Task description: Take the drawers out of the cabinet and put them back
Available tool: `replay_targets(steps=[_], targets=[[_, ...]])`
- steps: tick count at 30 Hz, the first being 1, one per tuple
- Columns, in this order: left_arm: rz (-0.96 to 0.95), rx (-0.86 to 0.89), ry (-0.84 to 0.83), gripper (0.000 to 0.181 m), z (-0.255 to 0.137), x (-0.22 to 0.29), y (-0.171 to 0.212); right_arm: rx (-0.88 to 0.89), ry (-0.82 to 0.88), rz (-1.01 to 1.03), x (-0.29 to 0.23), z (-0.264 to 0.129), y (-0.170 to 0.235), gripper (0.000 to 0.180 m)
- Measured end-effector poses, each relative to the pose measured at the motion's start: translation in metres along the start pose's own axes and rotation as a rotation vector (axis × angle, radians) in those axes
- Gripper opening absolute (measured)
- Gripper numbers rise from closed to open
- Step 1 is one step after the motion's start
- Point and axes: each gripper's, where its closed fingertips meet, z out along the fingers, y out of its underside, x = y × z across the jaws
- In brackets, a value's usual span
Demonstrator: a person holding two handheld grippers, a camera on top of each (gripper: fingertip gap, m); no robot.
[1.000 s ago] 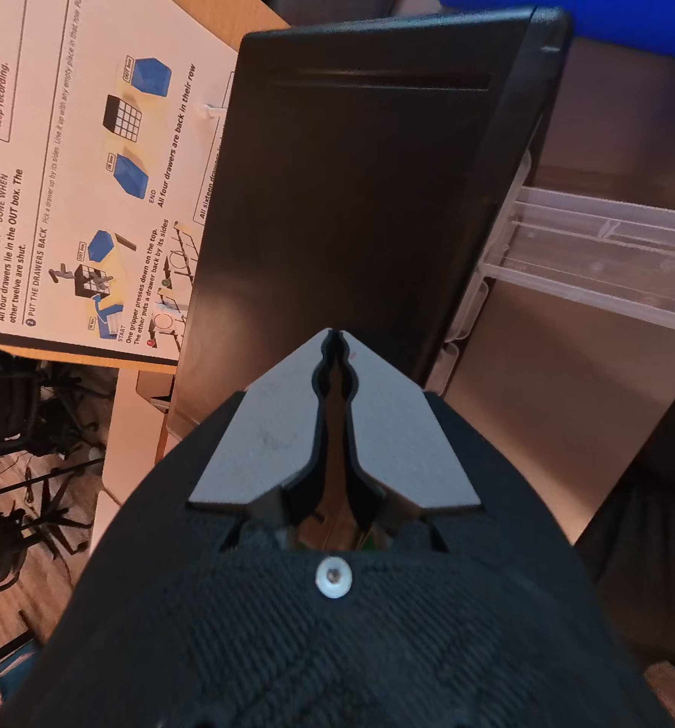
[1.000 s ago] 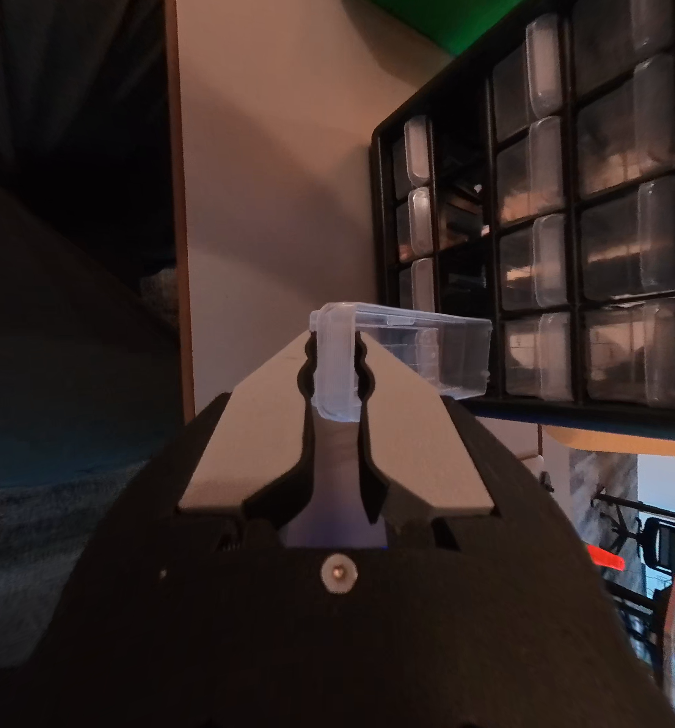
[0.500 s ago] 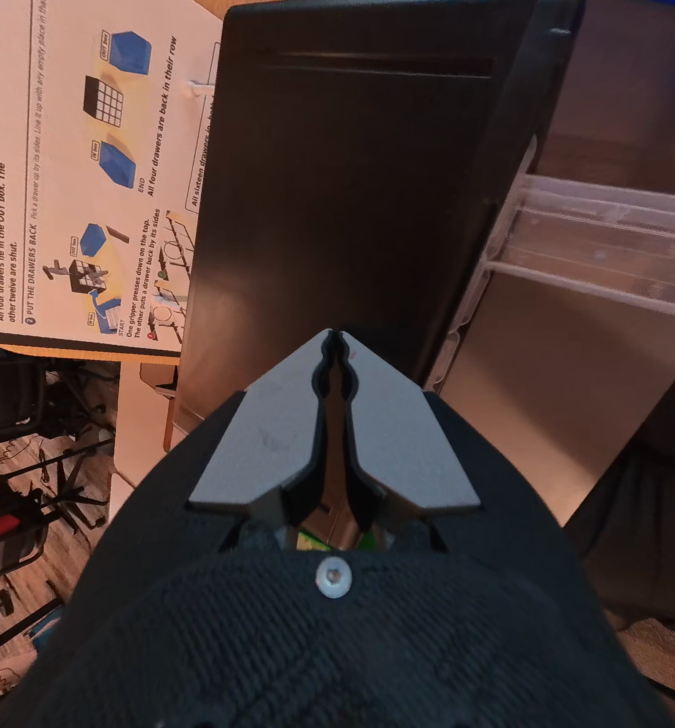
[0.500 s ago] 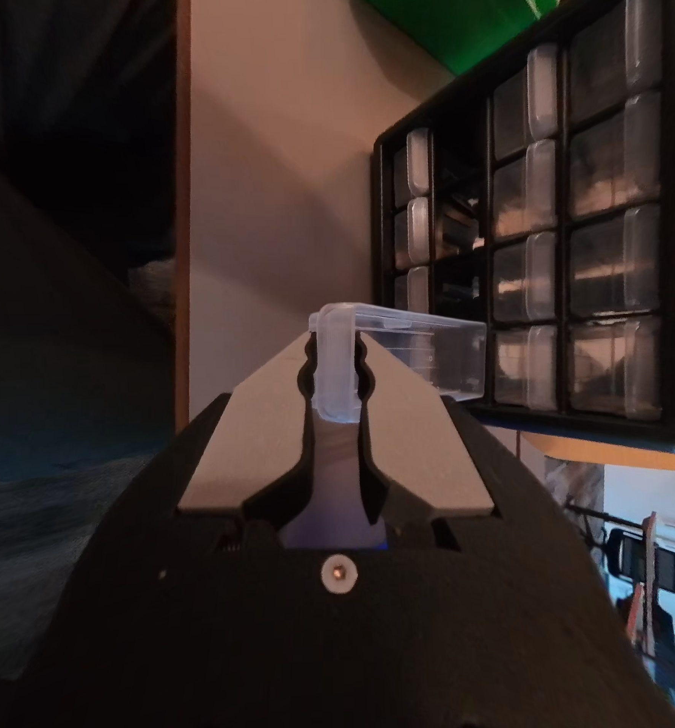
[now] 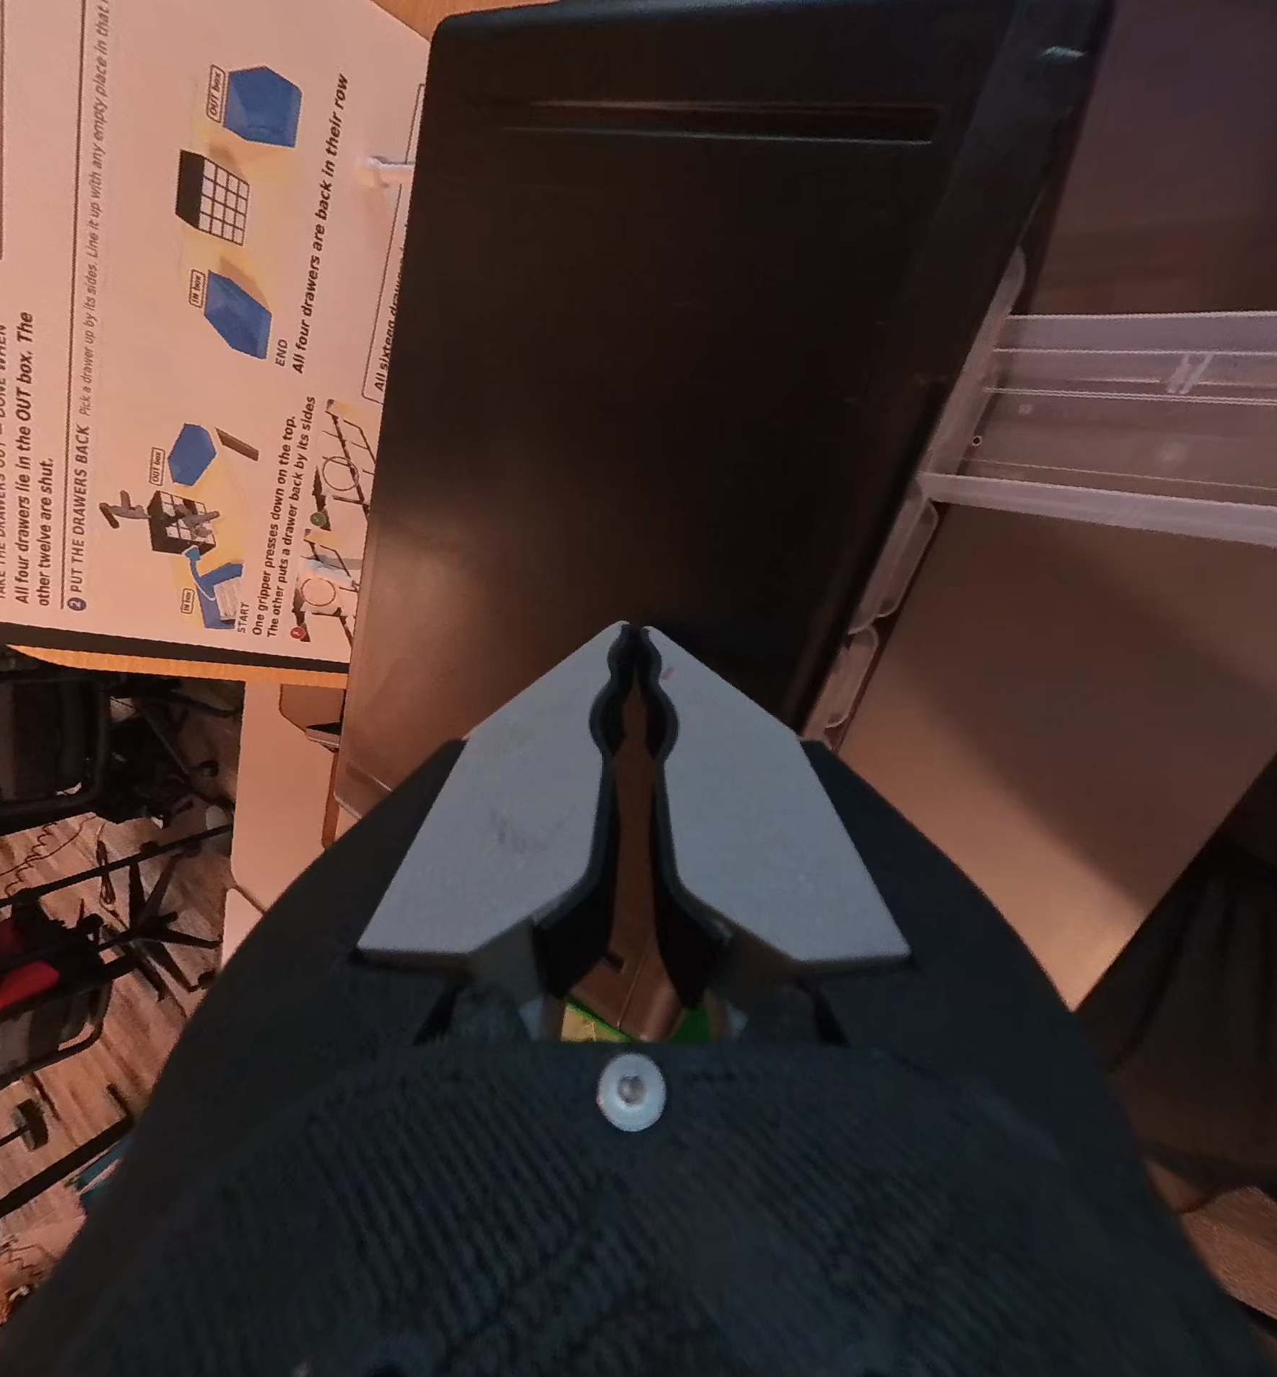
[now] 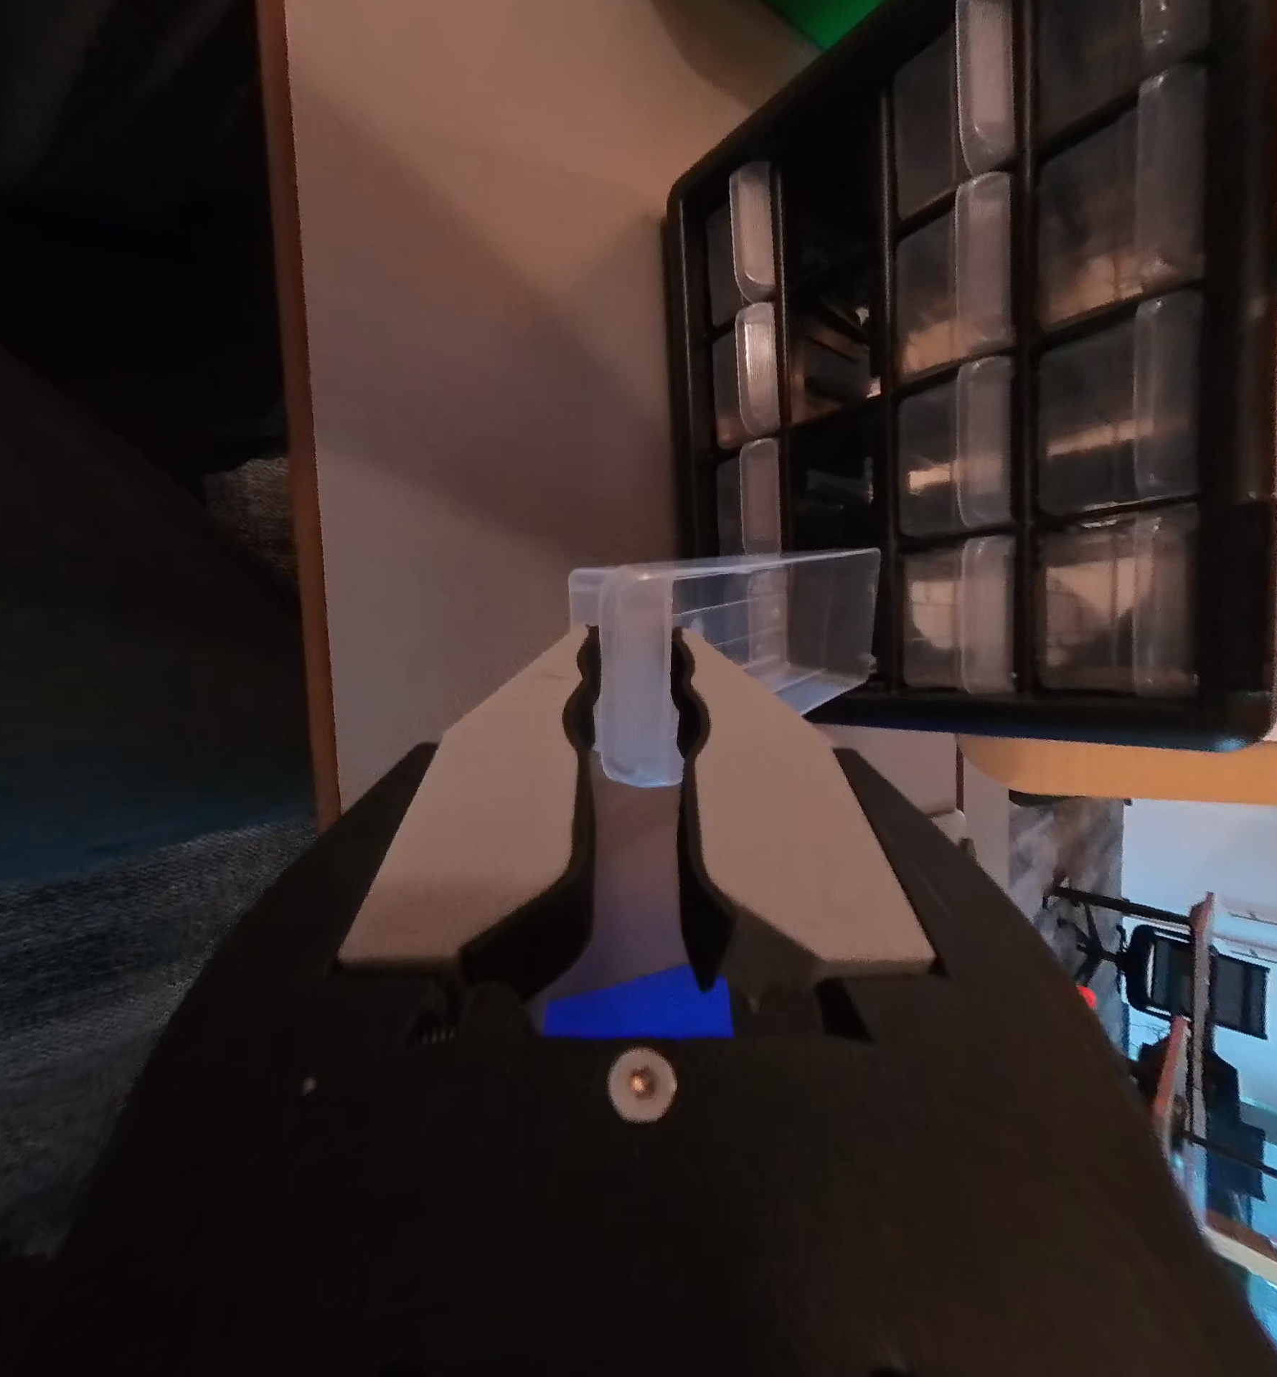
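Between right fingers [image 6: 634,656]: clear drawer [image 6: 770,622], clamped by its front handle, long axis running off to the right toward cabinet [image 6: 993,417], rear end just at the frame's edge. Ahead of left fingers [image 5: 635,633], pressed together and empty: cabinet top. Right clearly nearer for pulling free or pushing home.

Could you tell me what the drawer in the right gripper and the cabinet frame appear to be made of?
The drawer, held by its front handle in the right gripper, looks like clear, glossy moulded plastic: the cabinet shows through its walls. The cabinet looks like black plastic with a smooth, slightly shiny finish, judging by the soft highlight on its top; painted metal cannot be ruled out.
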Motion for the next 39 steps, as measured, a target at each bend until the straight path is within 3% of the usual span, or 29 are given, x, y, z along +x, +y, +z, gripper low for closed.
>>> replay_targets(steps=[4,10,19,23,29,35,39], targets=[[0.004,-0.004,-0.006,0.0,0.0,0.0,0.0,0.007,-0.015,-0.006,-0.003,0.004,-0.003,0.016],[-0.016,0.009,0.001,0.0,0.0,0.0,0.0,-0.182,0.003,-0.098,-0.008,0.012,0.0,0.016],[0.008,-0.018,-0.028,0.0,0.0,0.0,0.0,-0.146,0.014,-0.125,-0.008,0.023,-0.019,0.016],[0.014,-0.024,-0.035,0.0,0.0,0.0,0.0,-0.231,-0.001,-0.244,-0.02,0.029,-0.007,0.016],[0.016,-0.016,-0.039,0.0,0.0,0.0,0.0,-0.15,-0.003,-0.18,-0.015,0.023,-0.012,0.016],[0.011,-0.003,-0.039,0.0,0.0,0.0,0.0,0.104,-0.029,-0.018,-0.004,0.01,-0.021,0.016],[0.007,0.001,-0.034,0.0,0.0,0.0,0.0,0.064,-0.04,0.051,0.0,0.001,-0.007,0.016]])
